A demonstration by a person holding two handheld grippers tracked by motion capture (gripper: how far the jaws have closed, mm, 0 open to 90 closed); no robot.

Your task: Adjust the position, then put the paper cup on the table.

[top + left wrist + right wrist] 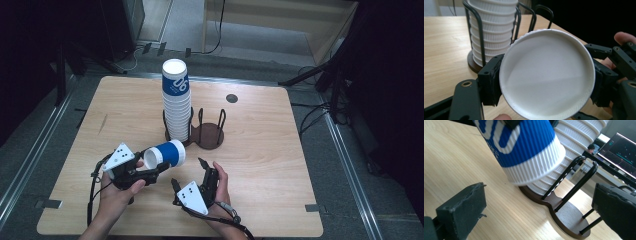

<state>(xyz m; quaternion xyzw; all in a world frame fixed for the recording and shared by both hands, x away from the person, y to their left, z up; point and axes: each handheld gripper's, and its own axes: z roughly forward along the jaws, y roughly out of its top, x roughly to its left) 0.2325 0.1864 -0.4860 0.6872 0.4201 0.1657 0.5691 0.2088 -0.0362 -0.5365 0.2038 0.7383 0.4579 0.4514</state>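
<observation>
Between your two hands, just above the surface [260, 150], your left hand-held gripper [150, 172] pinches the blue-and-white paper cup [165, 154] on its side; your right hand-held gripper [189, 174] gapes empty. It's light, ribbed, easily crushed, so grip gently around the corrugated wall. Large white characters, perhaps "06", mark the stacked cups [176, 100].

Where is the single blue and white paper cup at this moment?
In the high view, the blue and white paper cup lies sideways in the left gripper, front-left of the tall cup stack.
</observation>
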